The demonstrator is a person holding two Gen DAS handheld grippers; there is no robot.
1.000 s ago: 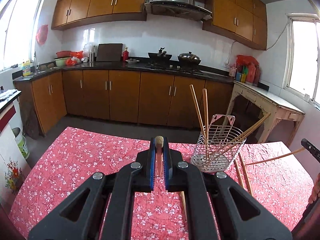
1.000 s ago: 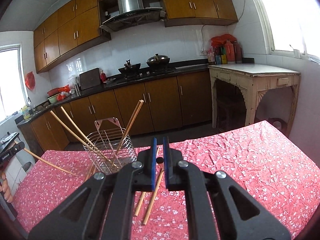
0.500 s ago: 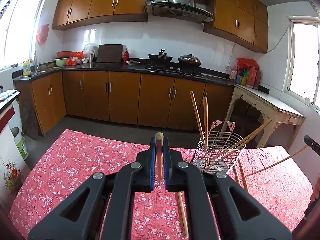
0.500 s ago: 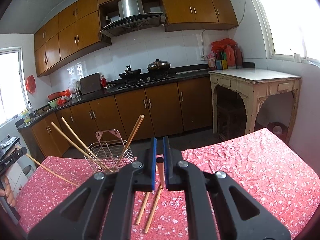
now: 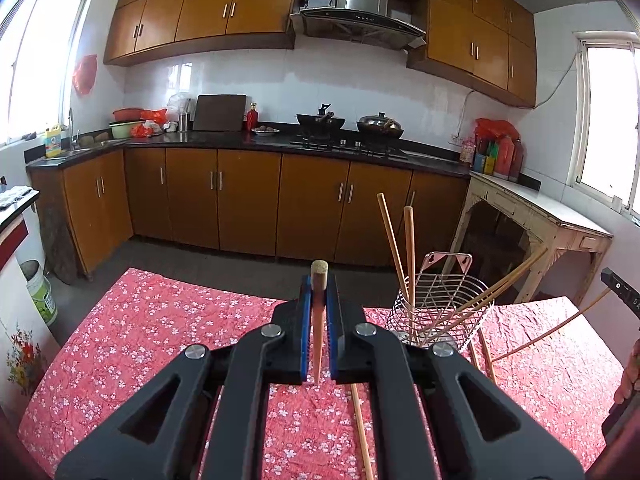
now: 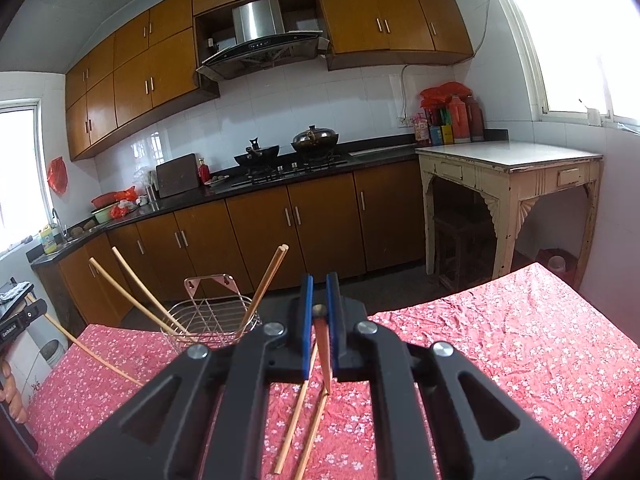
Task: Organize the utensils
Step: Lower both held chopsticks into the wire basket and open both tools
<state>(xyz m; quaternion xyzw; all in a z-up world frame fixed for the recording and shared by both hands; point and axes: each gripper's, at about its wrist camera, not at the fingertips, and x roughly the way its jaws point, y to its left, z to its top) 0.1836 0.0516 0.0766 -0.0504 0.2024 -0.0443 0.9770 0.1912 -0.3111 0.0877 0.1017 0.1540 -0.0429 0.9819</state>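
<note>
The left gripper (image 5: 319, 292) is clamped on a single chopstick (image 5: 319, 312), which stands nearly upright between the blue pads (image 5: 306, 320), its blunt end poking up above the fingertips and its thin end pointing down toward the red floral tablecloth (image 5: 160, 340). Ahead and to the right of this gripper sits a wire utensil basket (image 5: 438, 316) on the cloth, with several chopsticks already in the basket (image 5: 408, 248) leaning out at different angles. A loose chopstick (image 5: 362, 428) lies flat on the cloth just below and right of the left gripper's fingers, and two more lie beside the basket's base.

The right gripper (image 6: 319, 300) is likewise closed on a second chopstick (image 6: 322, 344); the stick runs down between its pads with the tip close to the cloth, though whether it touches cannot be told. Below and slightly left of that gripper a pair of chopsticks on the cloth (image 6: 300, 420) lies flat, roughly parallel. The basket appears ahead and to the left of the right gripper, near the far edge of the table.

At the left edge of the right wrist view, the other handheld device and part of the person's hand (image 6: 10, 396) show, with a chopstick slanting down from it toward the cloth. Beyond the table stand wooden kitchen cabinets (image 5: 240, 200) and a pale side table (image 6: 508, 184).
</note>
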